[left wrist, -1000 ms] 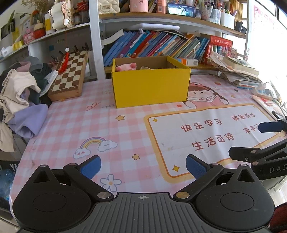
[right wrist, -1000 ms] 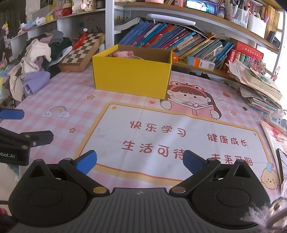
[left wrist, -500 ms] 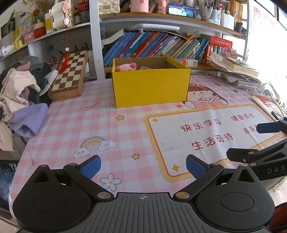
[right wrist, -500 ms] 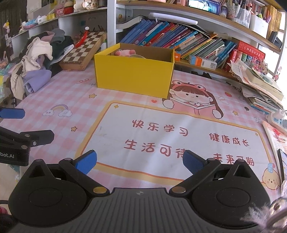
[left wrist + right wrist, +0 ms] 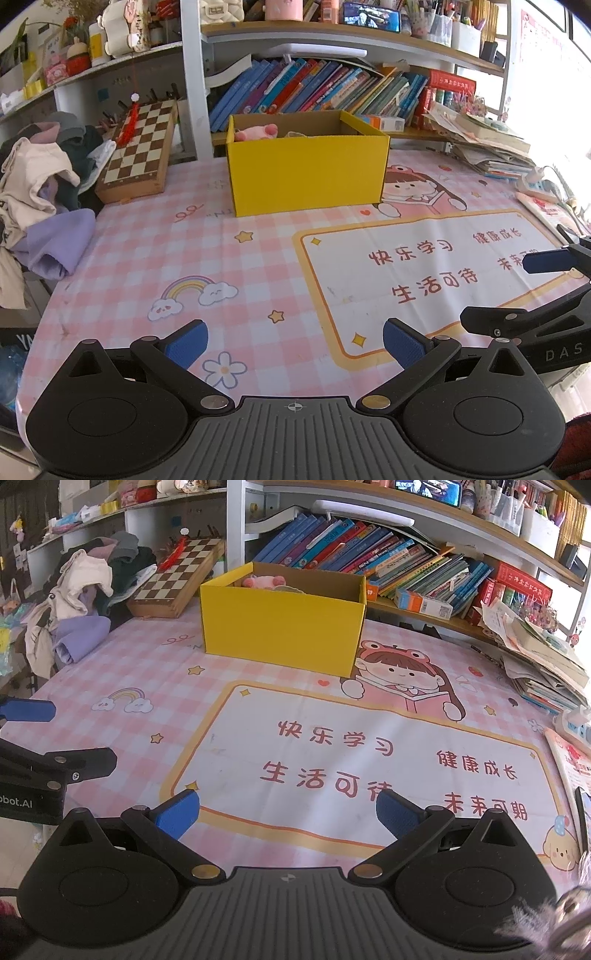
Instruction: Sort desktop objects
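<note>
A yellow cardboard box (image 5: 306, 173) stands open at the back of the pink checked desk mat; it also shows in the right wrist view (image 5: 282, 631). A pink plush toy (image 5: 256, 132) pokes up inside its left end, also seen from the right wrist (image 5: 264, 581). My left gripper (image 5: 294, 341) is open and empty, low over the mat's front. My right gripper (image 5: 287, 812) is open and empty beside it. The right gripper's fingers (image 5: 546, 260) show at the right edge of the left wrist view; the left gripper's fingers (image 5: 29, 709) show at the left edge of the right wrist view.
A folded chessboard (image 5: 140, 151) leans at the back left beside a heap of clothes (image 5: 40, 192). Shelves of books (image 5: 317, 86) run behind the box. A stack of papers and books (image 5: 543, 664) and a power strip (image 5: 576, 725) lie at the right.
Both grippers have eased slightly forward over the mat; both stay open and empty. The box and its contents have not moved.
</note>
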`<action>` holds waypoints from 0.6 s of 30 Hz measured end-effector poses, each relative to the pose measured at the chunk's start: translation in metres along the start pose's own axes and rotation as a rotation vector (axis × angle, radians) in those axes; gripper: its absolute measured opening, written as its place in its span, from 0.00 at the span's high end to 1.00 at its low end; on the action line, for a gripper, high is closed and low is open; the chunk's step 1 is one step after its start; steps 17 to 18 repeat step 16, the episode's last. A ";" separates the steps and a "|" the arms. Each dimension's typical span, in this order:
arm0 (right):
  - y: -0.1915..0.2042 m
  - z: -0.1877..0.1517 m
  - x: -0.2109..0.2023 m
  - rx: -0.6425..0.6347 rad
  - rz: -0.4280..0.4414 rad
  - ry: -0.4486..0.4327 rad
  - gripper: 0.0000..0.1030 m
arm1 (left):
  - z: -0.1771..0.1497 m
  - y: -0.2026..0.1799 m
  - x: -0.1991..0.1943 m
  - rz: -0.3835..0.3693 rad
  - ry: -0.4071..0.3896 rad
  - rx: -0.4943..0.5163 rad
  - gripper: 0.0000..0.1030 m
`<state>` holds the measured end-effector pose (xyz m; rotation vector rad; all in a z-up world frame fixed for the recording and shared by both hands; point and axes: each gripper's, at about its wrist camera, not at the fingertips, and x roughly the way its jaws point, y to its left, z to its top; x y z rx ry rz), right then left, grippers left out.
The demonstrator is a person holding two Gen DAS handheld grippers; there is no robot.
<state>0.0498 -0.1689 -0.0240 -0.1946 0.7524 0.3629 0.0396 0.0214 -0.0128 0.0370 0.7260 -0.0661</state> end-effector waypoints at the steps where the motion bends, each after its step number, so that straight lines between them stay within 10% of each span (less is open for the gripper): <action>1: 0.000 0.000 0.000 0.000 0.000 0.000 0.00 | 0.000 0.000 0.000 0.000 0.001 -0.001 0.01; 18: 0.003 0.001 0.002 0.001 -0.004 0.013 0.00 | -0.002 0.002 0.000 -0.010 -0.013 -0.024 0.01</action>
